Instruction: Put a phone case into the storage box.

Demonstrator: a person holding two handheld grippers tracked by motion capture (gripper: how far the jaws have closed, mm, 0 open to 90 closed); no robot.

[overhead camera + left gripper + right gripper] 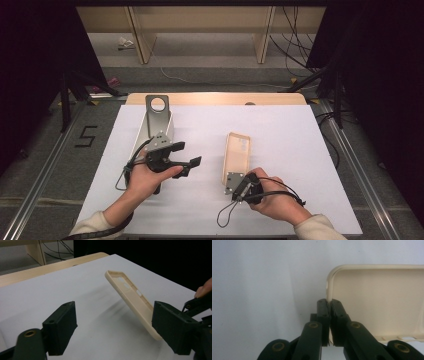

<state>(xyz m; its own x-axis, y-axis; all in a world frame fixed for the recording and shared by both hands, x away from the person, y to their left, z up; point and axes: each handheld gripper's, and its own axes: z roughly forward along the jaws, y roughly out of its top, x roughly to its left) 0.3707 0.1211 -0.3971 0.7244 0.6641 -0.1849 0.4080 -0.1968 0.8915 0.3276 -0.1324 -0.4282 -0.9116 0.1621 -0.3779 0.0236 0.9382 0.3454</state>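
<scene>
High view: right gripper (239,184), held low at the near right of the white table sheet (290,150), is clamped on the rim of a cream plastic phone case (236,156), pinching its near end. The case is tilted, far end raised off the sheet, hollow side facing left. In the right gripper view the jaws pinch the case's thin side wall near a corner. Left gripper (186,154) sits left of centre, hand wrapped under the body, pointing right toward the case, jaws apart with nothing between them. A grey metal bracket with a round hole (157,115) lies just behind the left hand. Bare sheet lies between the grippers and right of the case; the table's far wooden edge (215,98) is well apart.
</scene>
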